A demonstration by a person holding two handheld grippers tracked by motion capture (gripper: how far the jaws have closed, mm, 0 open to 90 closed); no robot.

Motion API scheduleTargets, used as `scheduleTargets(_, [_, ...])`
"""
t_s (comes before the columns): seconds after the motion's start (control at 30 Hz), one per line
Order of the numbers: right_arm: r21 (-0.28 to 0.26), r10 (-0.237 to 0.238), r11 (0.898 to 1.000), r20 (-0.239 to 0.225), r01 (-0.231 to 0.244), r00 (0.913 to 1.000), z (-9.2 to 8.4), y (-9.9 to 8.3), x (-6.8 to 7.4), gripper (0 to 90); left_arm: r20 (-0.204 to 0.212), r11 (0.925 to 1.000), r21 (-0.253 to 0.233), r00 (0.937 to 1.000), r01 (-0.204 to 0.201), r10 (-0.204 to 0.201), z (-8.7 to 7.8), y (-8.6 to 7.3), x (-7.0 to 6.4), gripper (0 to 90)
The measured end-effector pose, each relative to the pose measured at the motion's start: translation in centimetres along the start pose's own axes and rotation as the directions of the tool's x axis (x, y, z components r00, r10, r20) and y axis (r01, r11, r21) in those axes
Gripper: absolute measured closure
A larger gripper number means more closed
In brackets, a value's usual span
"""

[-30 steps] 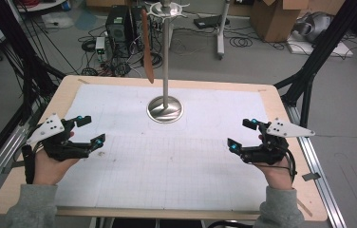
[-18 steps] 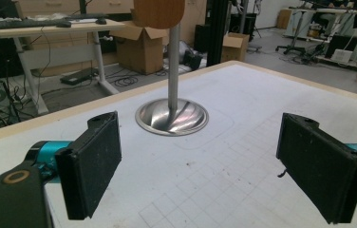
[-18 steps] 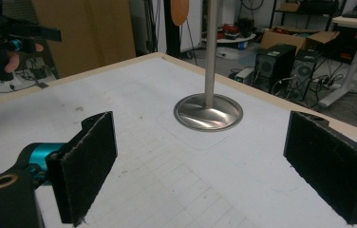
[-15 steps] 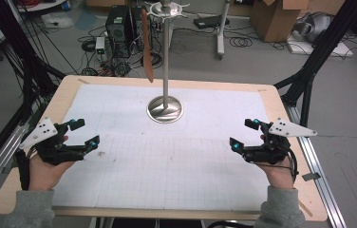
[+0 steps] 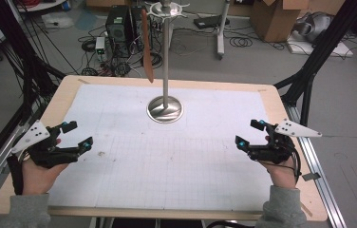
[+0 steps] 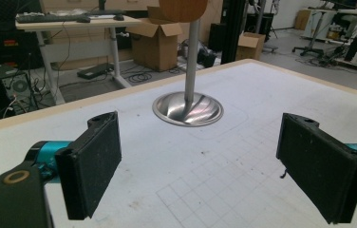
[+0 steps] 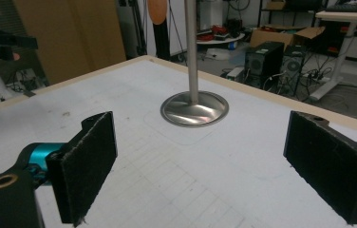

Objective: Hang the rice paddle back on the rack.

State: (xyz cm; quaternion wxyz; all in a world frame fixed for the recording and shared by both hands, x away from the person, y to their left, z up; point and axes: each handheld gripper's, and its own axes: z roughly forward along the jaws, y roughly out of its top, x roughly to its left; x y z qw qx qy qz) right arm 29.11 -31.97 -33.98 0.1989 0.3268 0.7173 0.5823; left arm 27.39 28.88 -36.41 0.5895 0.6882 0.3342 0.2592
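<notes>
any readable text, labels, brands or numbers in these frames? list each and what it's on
None can be read.
Mat: printed grid lines alone, no numbers or letters.
Stand, wooden spatula, left gripper, right gripper: no markings legible.
Cardboard boxes and computer towers in the background: any print is too small and blurred to read.
</notes>
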Motion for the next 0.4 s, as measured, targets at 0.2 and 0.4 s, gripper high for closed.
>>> scheduleTargets(0.2, [-0.008,0.017,1.000,0.025,-0.017,0.9995,-0.43,-0.48,-0.70,9.3,-0.036,0.9997,-0.012,0.9991,0.020,-0.020,-0.83,-0.02,0.46,15.4])
scheduleTargets(0.4, [-0.023,0.022,1.000,0.034,-0.021,0.9992,-0.56,-0.54,-0.78,9.3,-0.046,0.9996,-0.008,0.9986,0.026,-0.027,-0.92,-0.07,0.55,15.4])
